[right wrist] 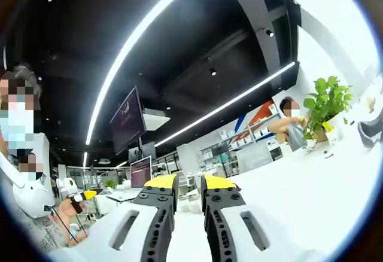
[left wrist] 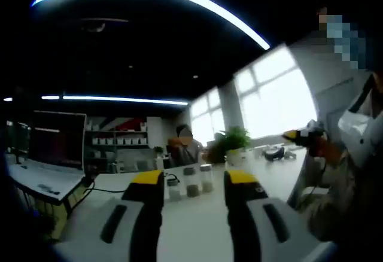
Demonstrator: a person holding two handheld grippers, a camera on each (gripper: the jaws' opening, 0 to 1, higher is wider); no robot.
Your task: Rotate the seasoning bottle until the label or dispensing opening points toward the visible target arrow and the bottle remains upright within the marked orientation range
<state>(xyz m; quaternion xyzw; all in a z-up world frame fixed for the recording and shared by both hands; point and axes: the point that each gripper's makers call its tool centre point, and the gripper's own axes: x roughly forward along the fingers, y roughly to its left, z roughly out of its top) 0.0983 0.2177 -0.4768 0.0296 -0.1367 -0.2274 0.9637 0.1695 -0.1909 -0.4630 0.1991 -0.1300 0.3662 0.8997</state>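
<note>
Above table point(left wrist: 197, 214), L tongs point(left wrist: 194, 181) wide (bottles point(left wrist: 191, 181) beyond), R tongs point(right wrist: 189, 184) near-closed, both empty.

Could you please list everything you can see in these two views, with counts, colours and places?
bottles: three, clear with grey caps, in a row on the table beyond the left gripper
table: one, white, under both grippers
plant: one, green, far end of the table
laptop: one, dark screen, on a side desk
hanging screen: one, dark, below the ceiling
seated person: one, orange top, behind the table
left gripper: yellow tips, black jaws, open
right gripper: yellow tips, jaws nearly together, holding nothing
</note>
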